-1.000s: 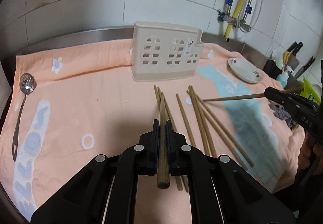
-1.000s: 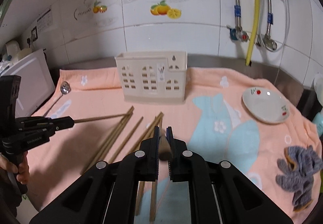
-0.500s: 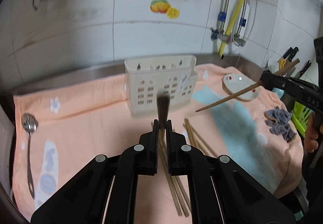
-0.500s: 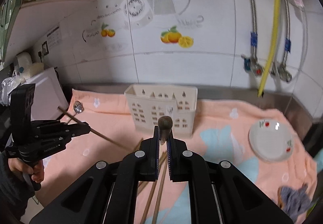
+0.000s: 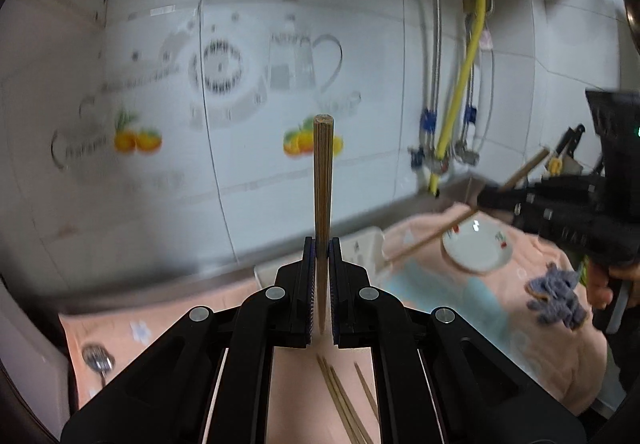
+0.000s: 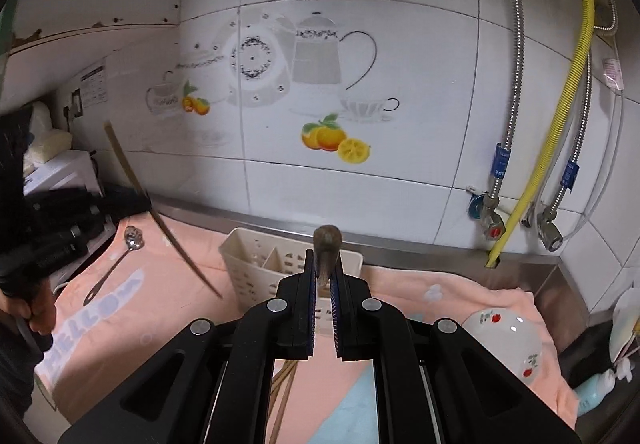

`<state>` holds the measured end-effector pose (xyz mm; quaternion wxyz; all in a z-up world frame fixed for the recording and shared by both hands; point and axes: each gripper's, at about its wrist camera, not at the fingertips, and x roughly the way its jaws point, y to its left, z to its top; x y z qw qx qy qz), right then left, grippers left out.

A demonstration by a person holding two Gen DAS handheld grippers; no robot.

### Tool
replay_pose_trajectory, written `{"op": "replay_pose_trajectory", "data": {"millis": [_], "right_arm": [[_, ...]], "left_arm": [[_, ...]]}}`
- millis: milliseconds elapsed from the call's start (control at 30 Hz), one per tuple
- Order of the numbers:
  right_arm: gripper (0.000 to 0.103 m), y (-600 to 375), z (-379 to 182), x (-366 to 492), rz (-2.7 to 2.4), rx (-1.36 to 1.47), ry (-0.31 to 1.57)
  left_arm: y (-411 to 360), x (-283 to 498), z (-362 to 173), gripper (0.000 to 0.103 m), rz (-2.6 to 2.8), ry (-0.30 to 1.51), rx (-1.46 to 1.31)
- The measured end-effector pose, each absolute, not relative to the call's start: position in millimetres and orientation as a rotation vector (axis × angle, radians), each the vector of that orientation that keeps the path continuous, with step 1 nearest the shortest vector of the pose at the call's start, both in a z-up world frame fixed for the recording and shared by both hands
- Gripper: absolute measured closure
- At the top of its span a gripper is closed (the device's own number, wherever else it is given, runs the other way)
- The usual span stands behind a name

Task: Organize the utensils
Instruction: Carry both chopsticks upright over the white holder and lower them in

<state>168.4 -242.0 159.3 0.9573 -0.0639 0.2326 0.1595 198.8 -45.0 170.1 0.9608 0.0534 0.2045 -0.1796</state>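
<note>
Above the tabletop's back edge, carrying step: left tongs point(image 5: 320, 276) and right tongs point(image 6: 324, 280) each clamped on one chopstick point(image 5: 322, 180), needing tips lowered into the holder point(image 6: 256, 264).

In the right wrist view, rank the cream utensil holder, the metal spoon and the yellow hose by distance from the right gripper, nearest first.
1. Cream plastic utensil holder, just beyond the right gripper.
2. Metal spoon, far left on the towel.
3. Yellow corrugated hose, up the right wall.
</note>
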Motion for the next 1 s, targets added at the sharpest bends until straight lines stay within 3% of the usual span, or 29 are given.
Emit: {"op": "replay_pose_trajectory", "data": {"millis": [267,1000], "right_arm": [[0.096,-242.2,153.6,200.5,0.296,-0.129,0.496],[0.095,-227.2,106.7,251.4,0.289,-0.149,0.635]], "left_arm": [[-48.9,242.0,184.0,0.098,-0.288,0.359,0.111],[-36.5,296.3,108.8,0.096,-0.248,0.548,0.098]]}}
